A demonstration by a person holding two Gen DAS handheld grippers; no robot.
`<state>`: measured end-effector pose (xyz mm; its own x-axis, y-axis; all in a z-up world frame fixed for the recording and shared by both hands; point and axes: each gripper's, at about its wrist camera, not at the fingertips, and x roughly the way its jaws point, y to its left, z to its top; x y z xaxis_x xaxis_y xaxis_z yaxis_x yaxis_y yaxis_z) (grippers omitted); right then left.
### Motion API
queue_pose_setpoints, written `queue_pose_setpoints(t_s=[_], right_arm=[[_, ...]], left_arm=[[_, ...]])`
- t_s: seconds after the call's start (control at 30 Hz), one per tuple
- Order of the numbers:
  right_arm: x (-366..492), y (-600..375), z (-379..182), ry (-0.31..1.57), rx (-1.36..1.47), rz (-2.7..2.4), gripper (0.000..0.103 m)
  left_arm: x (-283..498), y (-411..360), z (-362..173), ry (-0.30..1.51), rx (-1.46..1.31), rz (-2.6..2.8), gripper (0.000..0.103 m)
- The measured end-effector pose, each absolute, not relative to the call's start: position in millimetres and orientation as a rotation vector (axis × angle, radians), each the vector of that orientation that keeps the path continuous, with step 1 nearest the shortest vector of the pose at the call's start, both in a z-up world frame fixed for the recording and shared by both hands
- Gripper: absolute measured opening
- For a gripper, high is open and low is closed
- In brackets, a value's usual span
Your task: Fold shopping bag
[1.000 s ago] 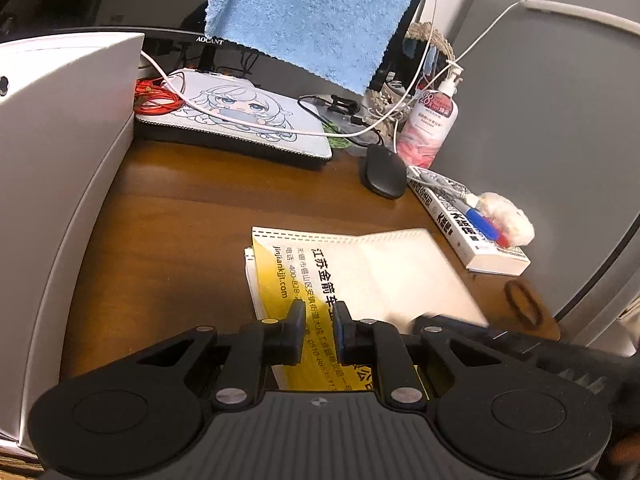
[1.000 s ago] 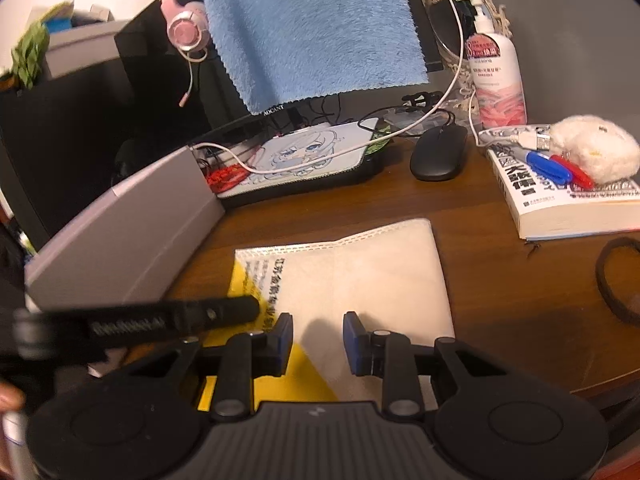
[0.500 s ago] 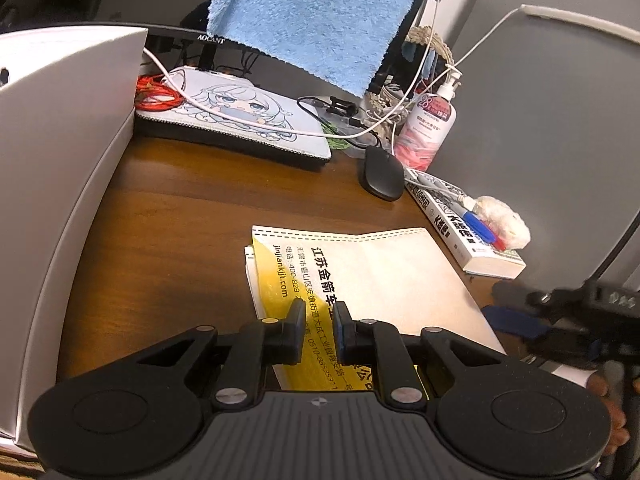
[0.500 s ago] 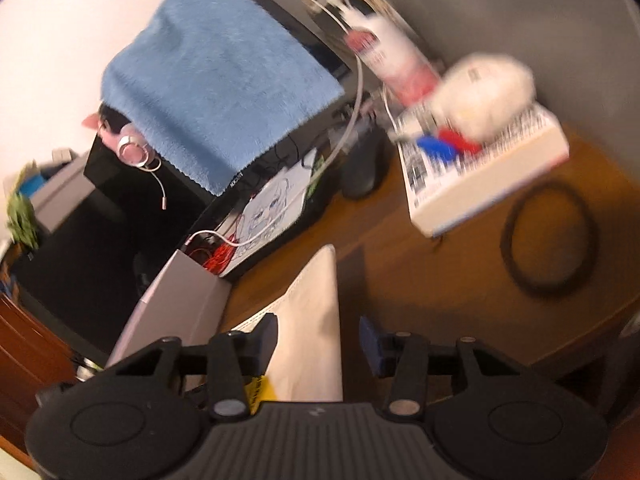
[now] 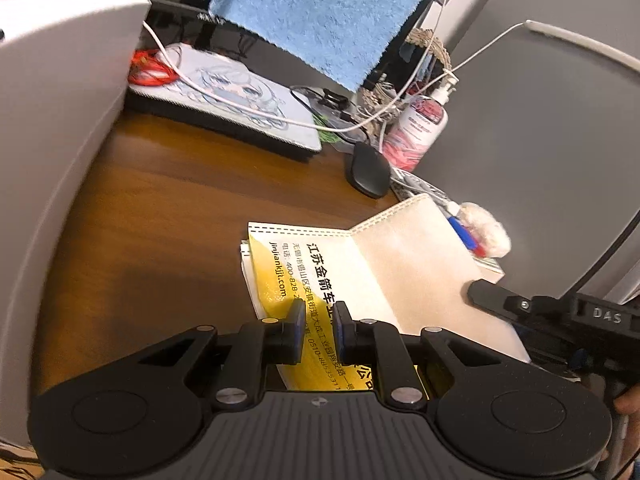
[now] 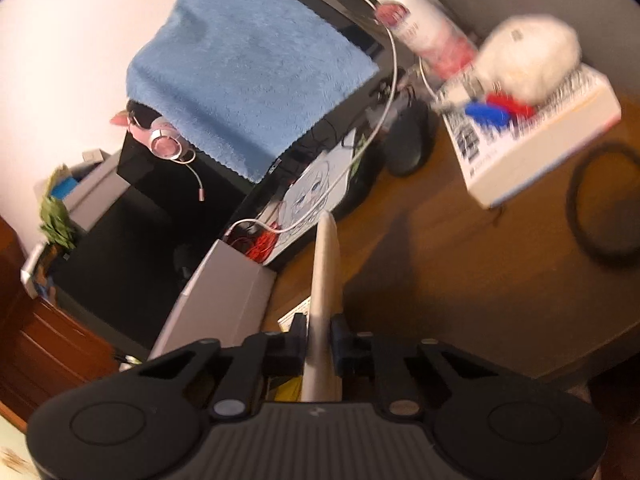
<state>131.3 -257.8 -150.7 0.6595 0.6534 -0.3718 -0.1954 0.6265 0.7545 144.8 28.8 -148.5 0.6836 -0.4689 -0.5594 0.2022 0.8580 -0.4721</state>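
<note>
The shopping bag (image 5: 400,264), cream with a yellow printed panel, lies on the wooden desk (image 5: 160,216). Its right half is raised off the desk as a flap (image 6: 326,264), seen edge-on in the right wrist view. My right gripper (image 6: 319,332) is shut on that flap's near edge and rolled sideways. In the left wrist view the right gripper (image 5: 480,294) shows at the flap's right border. My left gripper (image 5: 319,320) sits low over the yellow panel. Its fingers are almost together, and the print shows through the thin slit.
A tall white box (image 5: 52,120) walls the left side. Behind the bag are an illustrated pad (image 5: 240,92), a black mouse (image 5: 368,170) and a lotion bottle (image 5: 416,132). To the right lie a book (image 6: 532,136) with a white plush (image 5: 486,228) and a black ring (image 6: 604,204).
My right gripper went from open over the flat bag to shut on its right side, then rose and rolled, lifting that half upright. The left gripper stayed put.
</note>
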Motion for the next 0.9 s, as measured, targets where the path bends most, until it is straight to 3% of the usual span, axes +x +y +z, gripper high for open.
queue_pose_setpoints(t_s=[0.23,0.6,0.73,0.9], right_arm=[[133,-270,-130,0.652,0.604,0.482,0.008],[142,-253,-147,0.706,0.711,0.609,0.023],[146,-248,-159,0.738,0.776,0.659,0.022],[147,-241,-175,0.776,0.800,0.660,0.016]], left_arm=[[145,12,-149,0.719,-0.369,-0.408,0.015],[144,15,-151,0.713,-0.386,-0.413,0.015],[143,17,-151,0.707,-0.390,-0.416,0.015],[144,22,-153,0.713,-0.407,-0.408,0.004]])
